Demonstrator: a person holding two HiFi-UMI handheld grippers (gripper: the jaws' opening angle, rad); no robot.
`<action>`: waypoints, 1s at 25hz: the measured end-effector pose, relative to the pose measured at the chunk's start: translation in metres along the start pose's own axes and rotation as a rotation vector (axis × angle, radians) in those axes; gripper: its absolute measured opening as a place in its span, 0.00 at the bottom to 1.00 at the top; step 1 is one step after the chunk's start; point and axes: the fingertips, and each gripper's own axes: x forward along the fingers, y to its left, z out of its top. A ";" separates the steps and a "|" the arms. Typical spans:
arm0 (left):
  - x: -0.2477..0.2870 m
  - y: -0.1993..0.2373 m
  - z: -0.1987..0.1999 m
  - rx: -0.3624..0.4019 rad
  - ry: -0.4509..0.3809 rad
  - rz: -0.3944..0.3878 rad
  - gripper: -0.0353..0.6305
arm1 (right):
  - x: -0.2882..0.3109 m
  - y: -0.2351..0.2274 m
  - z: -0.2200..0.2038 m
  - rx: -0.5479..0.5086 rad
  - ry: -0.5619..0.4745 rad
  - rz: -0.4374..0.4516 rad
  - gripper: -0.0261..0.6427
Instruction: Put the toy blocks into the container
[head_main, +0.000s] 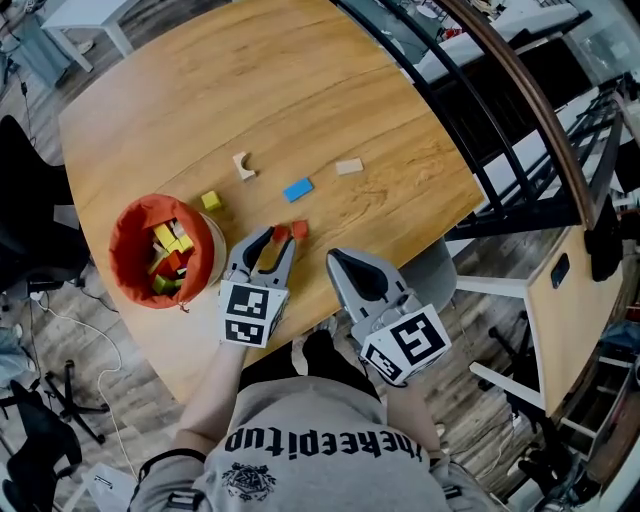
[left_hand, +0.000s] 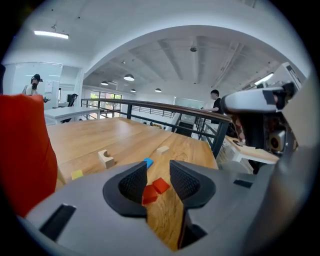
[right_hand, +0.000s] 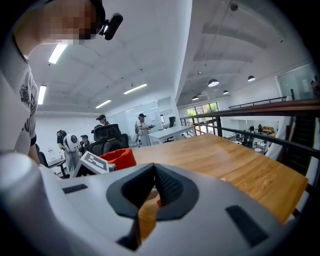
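My left gripper (head_main: 279, 238) stands open low over the wooden table (head_main: 250, 90), its jaws on either side of two small red blocks (head_main: 281, 233) (left_hand: 150, 194). The pads do not touch them. The second red block (head_main: 300, 229) (left_hand: 161, 185) lies just past the tips. Further out lie a blue block (head_main: 298, 189), a tan block (head_main: 349, 167), a pale arch block (head_main: 244, 166) and a yellow cube (head_main: 211, 201). The orange fabric container (head_main: 128, 222), with several blocks inside, sits left of the left gripper. My right gripper (head_main: 335, 258) is shut and empty at the table's near edge.
A black railing with a wooden handrail (head_main: 520, 110) runs past the table's right side. A grey chair (head_main: 430, 270) stands under the near right corner. Beyond the table, people (right_hand: 141, 122) stand among desks. Cables and a tripod (head_main: 70, 390) lie on the floor at left.
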 end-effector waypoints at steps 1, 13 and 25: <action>0.003 0.001 -0.003 0.004 0.011 0.003 0.27 | 0.000 -0.001 -0.001 0.001 0.003 -0.002 0.06; 0.031 0.010 -0.042 0.012 0.113 0.035 0.31 | -0.005 -0.013 -0.011 0.013 0.044 -0.026 0.06; 0.043 0.016 -0.065 0.003 0.169 0.056 0.32 | -0.008 -0.019 -0.018 0.020 0.067 -0.034 0.06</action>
